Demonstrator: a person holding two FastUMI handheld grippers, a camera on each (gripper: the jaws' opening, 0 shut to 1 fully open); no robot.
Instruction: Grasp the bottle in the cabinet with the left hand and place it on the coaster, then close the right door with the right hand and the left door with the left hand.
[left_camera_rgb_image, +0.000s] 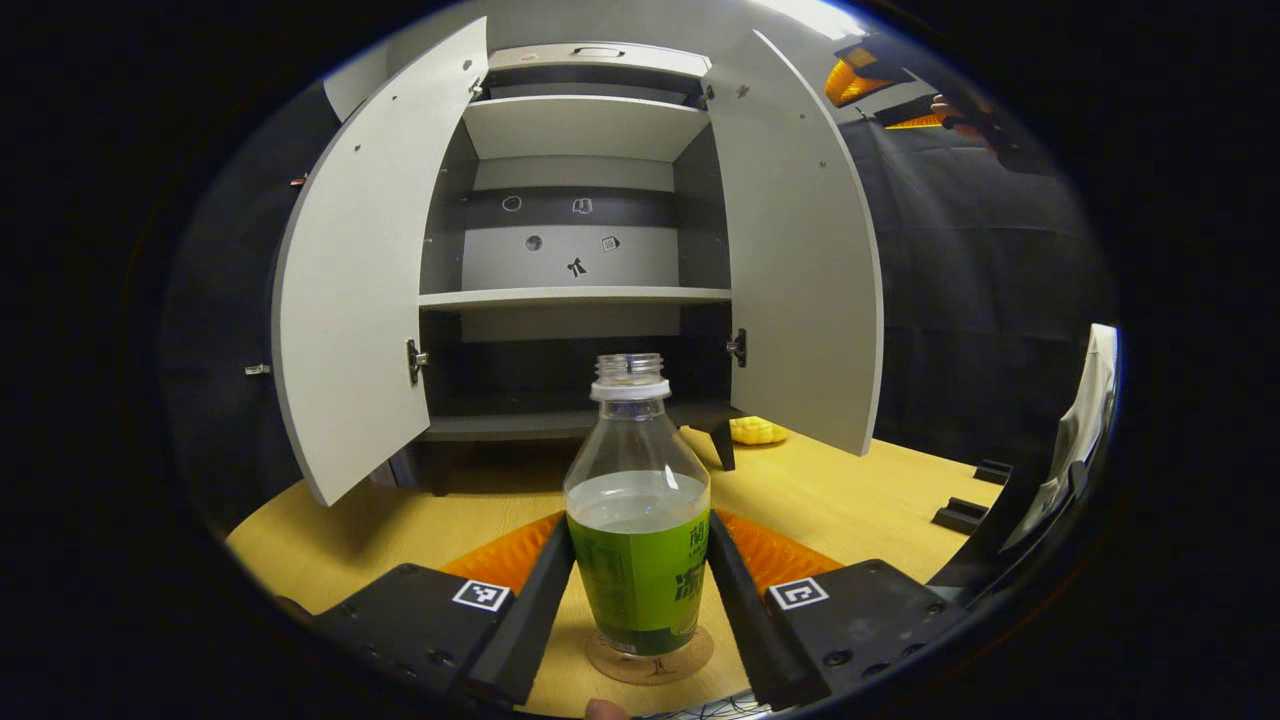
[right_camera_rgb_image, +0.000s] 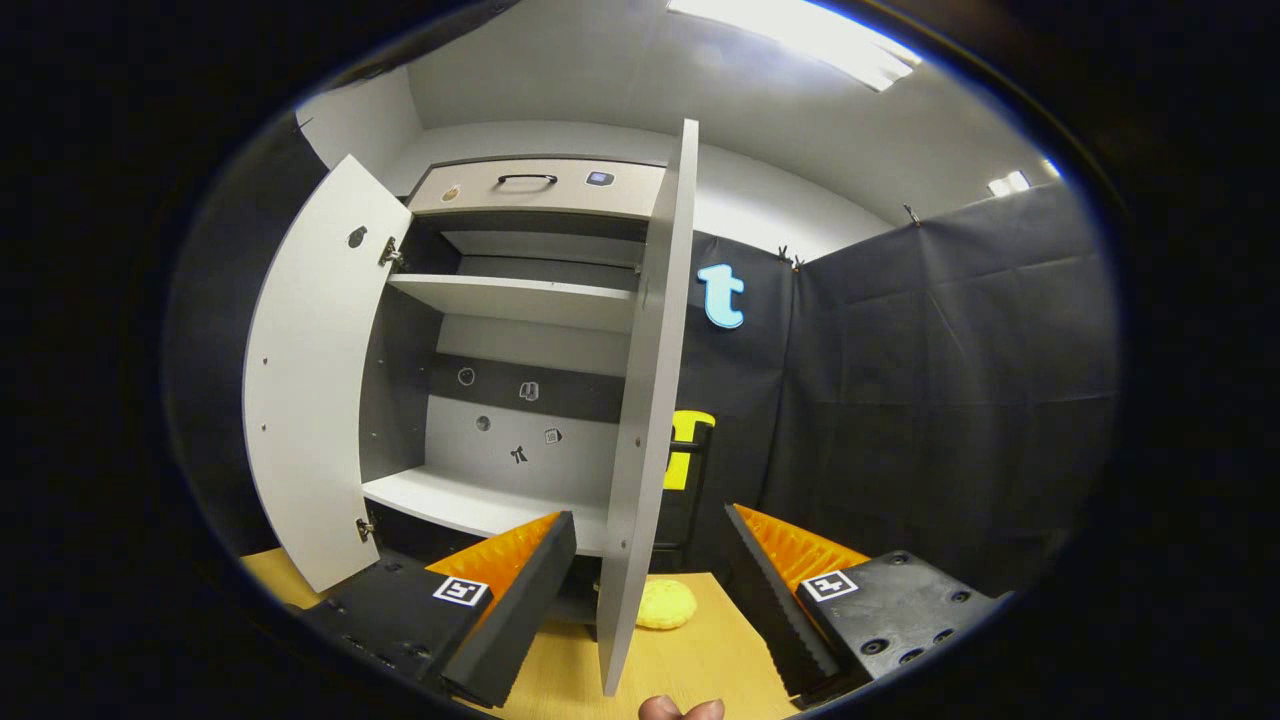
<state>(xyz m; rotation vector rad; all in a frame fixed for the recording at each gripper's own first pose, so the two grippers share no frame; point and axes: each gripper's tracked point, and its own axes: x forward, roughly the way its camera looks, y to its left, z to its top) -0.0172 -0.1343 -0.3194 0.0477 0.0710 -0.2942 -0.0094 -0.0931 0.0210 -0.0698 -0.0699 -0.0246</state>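
The left gripper (left_camera_rgb_image: 640, 590) is flanking the bottle (left_camera_rgb_image: 638, 520), one finger on each side of the green label and seemingly touching it, so I judge it to be gripping the bottle rather than released, though how firmly is hard to tell; the bottle is standing upright on the round coaster (left_camera_rgb_image: 650, 660) on the wooden table (left_camera_rgb_image: 850, 500), in front of the cabinet (left_camera_rgb_image: 575, 260); the placing step looks all but done, and what is wanted now is letting go and drawing back without tipping the bottle; the right gripper (right_camera_rgb_image: 650, 590) is hanging wide open with the edge of the right door (right_camera_rgb_image: 650, 400) standing between its fingers, neither one pressing on it; next it needs to push that door round to the cabinet front; the left door (right_camera_rgb_image: 310, 380) is gaping too, waiting for the left gripper.
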